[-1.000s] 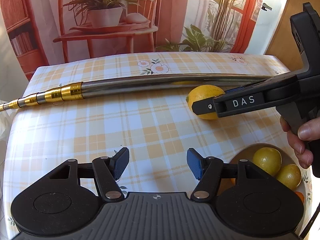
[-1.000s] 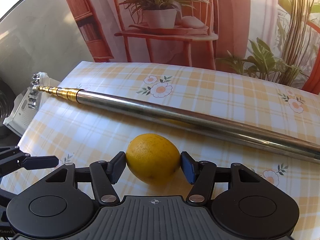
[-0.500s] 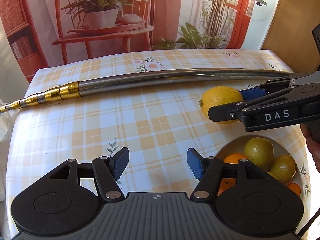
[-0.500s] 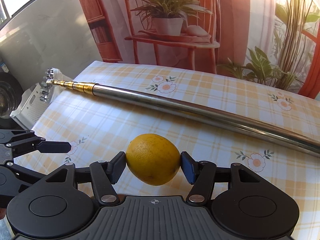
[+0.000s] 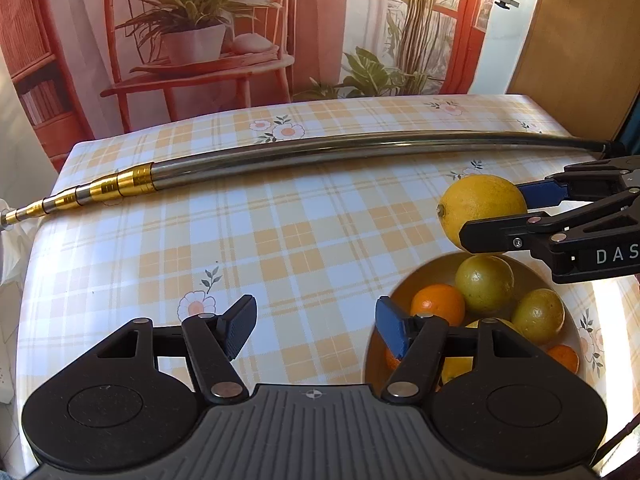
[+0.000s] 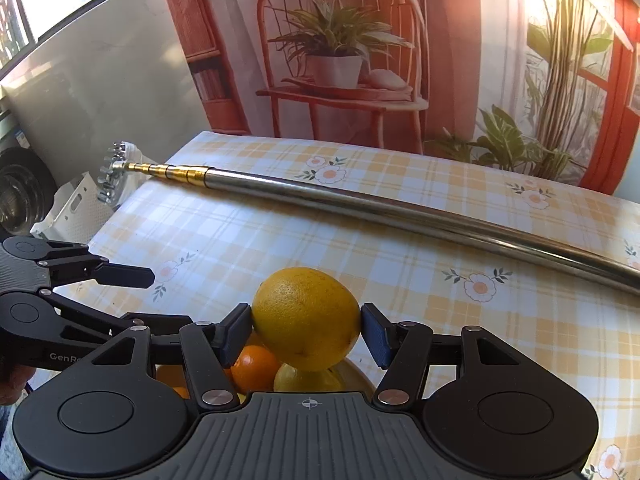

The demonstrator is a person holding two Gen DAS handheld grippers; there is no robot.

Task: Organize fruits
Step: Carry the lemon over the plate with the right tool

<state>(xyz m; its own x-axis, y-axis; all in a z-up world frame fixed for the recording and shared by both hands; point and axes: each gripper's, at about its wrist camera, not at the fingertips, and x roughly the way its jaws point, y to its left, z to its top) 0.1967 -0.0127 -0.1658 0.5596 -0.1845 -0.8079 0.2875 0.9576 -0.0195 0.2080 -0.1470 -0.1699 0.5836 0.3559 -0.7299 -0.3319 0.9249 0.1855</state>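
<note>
Since the earlier frames the large yellow citrus (image 6: 306, 318) has been carried by the right claw (image 6: 306, 326) away from the telescopic pole (image 5: 320, 152) and raised above the far rim of the bowl (image 5: 374, 356), which has come further into the left wrist view. The fruit is clamped between the blue pads (image 6: 374, 334) at its widest part, clear of the surface (image 5: 240, 240). The left claw (image 5: 316, 326) is held with its jaws apart and nothing between them, just beside the bowl's near-left rim. For the placement to go well, the fruit should probably be brought over the gap between the orange (image 5: 438, 306) and the yellow-green fruits (image 5: 484, 284), lowered until it nearly rests on the pile, and only then released, so that it cannot roll out over the rim. The left claw should be kept out of the path. The surface is covered with a yellow plaid cloth printed with flowers; the pole lies across it well behind the bowl. Behind the surface hangs a printed backdrop (image 6: 340, 60) of a red chair, a potted plant and a window.
</note>
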